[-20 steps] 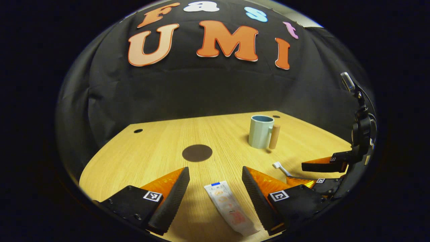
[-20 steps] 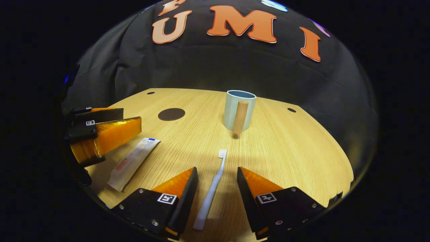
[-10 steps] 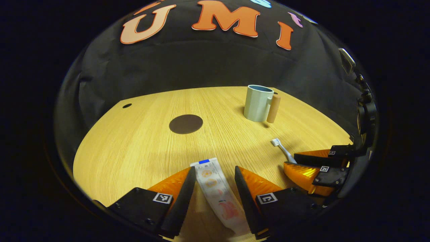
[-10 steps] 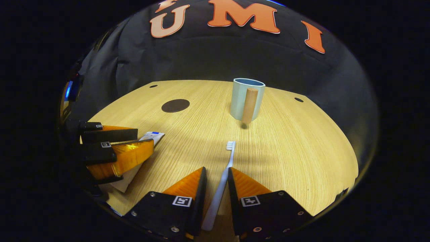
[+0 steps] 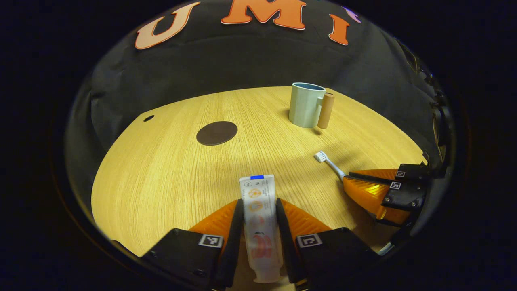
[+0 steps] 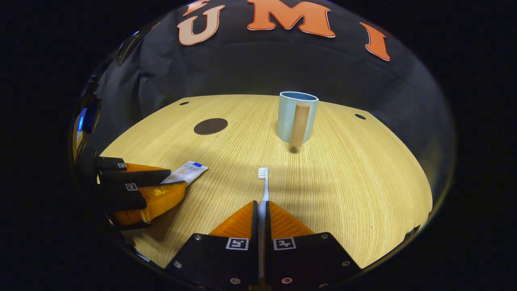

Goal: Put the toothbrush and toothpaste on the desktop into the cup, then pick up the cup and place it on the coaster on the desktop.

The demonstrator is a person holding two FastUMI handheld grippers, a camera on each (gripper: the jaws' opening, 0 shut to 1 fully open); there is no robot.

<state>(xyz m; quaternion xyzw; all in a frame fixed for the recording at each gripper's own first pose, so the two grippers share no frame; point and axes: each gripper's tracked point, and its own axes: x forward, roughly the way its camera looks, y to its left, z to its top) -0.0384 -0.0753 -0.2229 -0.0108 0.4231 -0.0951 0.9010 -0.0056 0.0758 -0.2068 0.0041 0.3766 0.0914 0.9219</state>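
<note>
In the left gripper view my left gripper [image 5: 259, 204] is shut on the white toothpaste tube [image 5: 257, 193], whose flat end sticks out forward over the wooden table [image 5: 161, 173]. In the right gripper view my right gripper [image 6: 261, 206] is shut on the handle of the white toothbrush [image 6: 263, 180], bristle head pointing forward. The pale blue cup [image 6: 291, 117] [image 5: 303, 104] with its wooden handle stands upright farther back. The dark round coaster [image 5: 216, 133] [image 6: 210, 126] lies left of the cup. Across the table each view catches the other gripper: right gripper [image 5: 347, 178], left gripper [image 6: 171, 178].
Small round cable holes [image 5: 148, 118] [image 6: 360, 116] mark the table near its back corners. The black cloth wall hangs right behind the table. Open tabletop lies between the grippers, the cup and the coaster.
Both grippers came down and closed: the left one onto the toothpaste tube, the right one onto the toothbrush handle. A second ago both stood open around those items.
</note>
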